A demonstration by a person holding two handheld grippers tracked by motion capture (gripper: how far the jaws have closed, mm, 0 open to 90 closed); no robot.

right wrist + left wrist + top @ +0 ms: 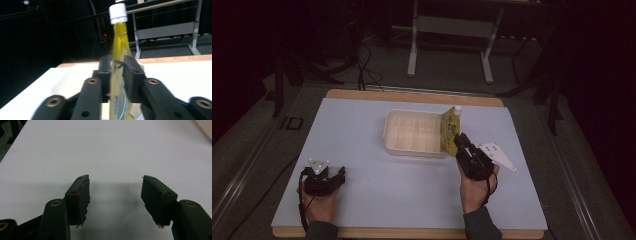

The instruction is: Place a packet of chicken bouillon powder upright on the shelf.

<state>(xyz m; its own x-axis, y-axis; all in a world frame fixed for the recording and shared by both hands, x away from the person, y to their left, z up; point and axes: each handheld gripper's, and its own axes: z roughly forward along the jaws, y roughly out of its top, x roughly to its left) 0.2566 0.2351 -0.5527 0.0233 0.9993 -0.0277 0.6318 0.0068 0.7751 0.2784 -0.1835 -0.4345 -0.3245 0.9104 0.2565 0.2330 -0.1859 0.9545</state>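
Observation:
A yellow bottle (pixel 451 127) with a white cap stands upright at the right end of a white tray (pixel 388 131). My right gripper (pixel 460 142) reaches it from the near side, a hand behind it. In the right gripper view the bottle (pixel 120 42) rises between the two jaws of the right gripper (pixel 117 68). The pads sit close on either side of its lower body, slightly parted rather than squeezing. My left gripper (pixel 342 174) rests low over the white mat at the near left. Its view shows the left gripper (pixel 115 191) wide open, bare mat between the jaws.
The white mat (pixel 377 185) covers a wooden tabletop whose edge shows at the far side (pixel 412 95). The tray has ribbed compartments inside. Beyond the table are a metal stand (pixel 452 30), cables on the floor and dark surroundings.

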